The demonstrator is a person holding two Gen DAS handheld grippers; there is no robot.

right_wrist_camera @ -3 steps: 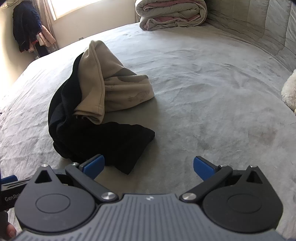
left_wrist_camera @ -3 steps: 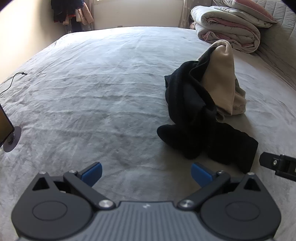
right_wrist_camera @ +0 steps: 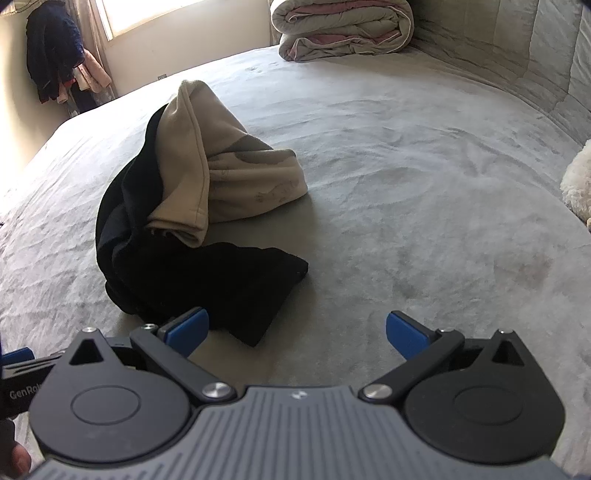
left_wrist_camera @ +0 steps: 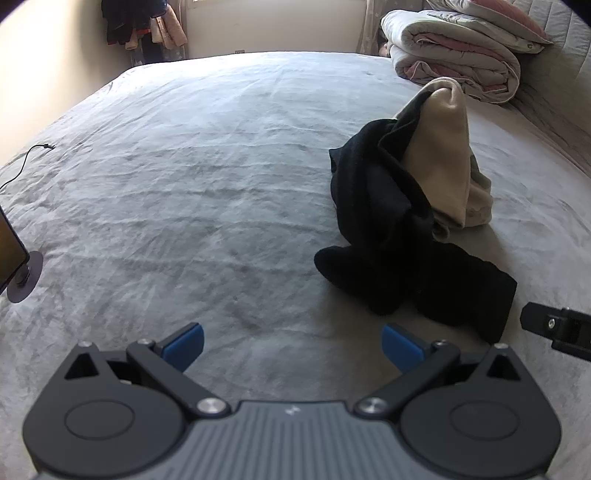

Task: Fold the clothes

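Clothes wait unfolded: both tongs, left [left_wrist_camera: 291, 347] and right [right_wrist_camera: 297, 332], stand spread wide and hold nothing. Just ahead, a black garment [left_wrist_camera: 399, 236] lies tangled with a beige one [left_wrist_camera: 443, 162] on the grey bed [left_wrist_camera: 184, 184]. Best pinch the black hem nearest, lift it free, then spread it flat.

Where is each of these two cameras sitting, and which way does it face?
Left wrist view: sits on the left gripper, facing down the grey bed; its open blue fingers show, the right gripper at the right edge.
Right wrist view: sits on the right gripper, facing the black garment; open fingers show.
Shared: black garment, beige garment, folded duvet.
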